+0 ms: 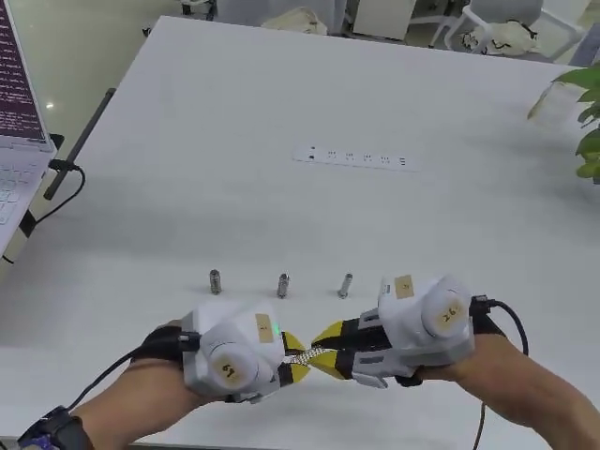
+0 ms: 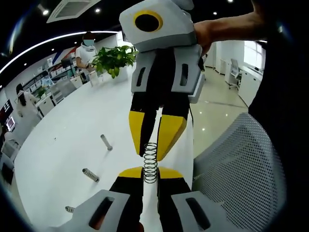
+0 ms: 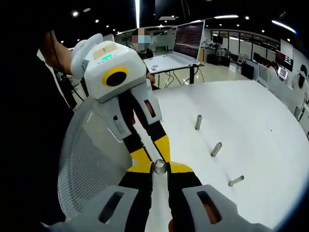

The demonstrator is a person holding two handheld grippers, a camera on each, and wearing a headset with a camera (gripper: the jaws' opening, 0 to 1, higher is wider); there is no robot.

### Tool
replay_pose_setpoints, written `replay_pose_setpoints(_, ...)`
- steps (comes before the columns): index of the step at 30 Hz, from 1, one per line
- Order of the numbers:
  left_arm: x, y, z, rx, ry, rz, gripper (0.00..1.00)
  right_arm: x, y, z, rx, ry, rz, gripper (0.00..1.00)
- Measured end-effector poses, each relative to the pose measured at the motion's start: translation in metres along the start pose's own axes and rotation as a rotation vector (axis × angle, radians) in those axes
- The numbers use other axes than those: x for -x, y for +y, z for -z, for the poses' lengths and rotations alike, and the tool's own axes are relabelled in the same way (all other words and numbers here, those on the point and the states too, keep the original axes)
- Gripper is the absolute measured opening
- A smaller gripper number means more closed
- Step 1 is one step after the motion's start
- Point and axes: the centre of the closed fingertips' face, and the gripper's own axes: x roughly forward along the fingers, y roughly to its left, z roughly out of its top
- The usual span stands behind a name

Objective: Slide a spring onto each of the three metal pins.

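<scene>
At the front edge of the bench (image 1: 281, 112), the left gripper (image 1: 294, 362) and right gripper (image 1: 325, 344) each clamp one end of a single spring (image 1: 307, 356), just short of the three metal pins (image 1: 283, 284); a mistimed release could bend it or flick it off the edge.

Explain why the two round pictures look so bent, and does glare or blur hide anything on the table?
Head view: soft even light on the white table, faint shadows, straight edges, the three pins small but clear. Left gripper view: the fisheye lens curves the table edge and the ceiling light strip; the spring is crisp. Right gripper view: same curving, bright ceiling spots, pins readable.
</scene>
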Motion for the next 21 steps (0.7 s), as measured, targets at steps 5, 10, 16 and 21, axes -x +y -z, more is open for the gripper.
replay_pose_setpoints(5, 0.000, 0.001, -0.005, 0.011, -0.024, 0.003, 0.02, 0.000, -0.001, 0.003, 0.071, 0.060, -0.017, 0.10)
replay_pose_setpoints(10, -0.001, 0.000, -0.010, 0.010, -0.036, 0.011, 0.02, 0.000, 0.000, 0.011, 0.152, 0.135, -0.048, 0.12)
replay_pose_setpoints(16, -0.002, -0.003, -0.011, -0.014, -0.022, 0.027, 0.02, 0.000, 0.002, 0.013, 0.231, 0.193, -0.091, 0.12)
replay_pose_setpoints(21, -0.003, -0.005, -0.011, -0.023, -0.015, 0.035, 0.02, -0.002, 0.003, 0.013, 0.304, 0.246, -0.126, 0.12)
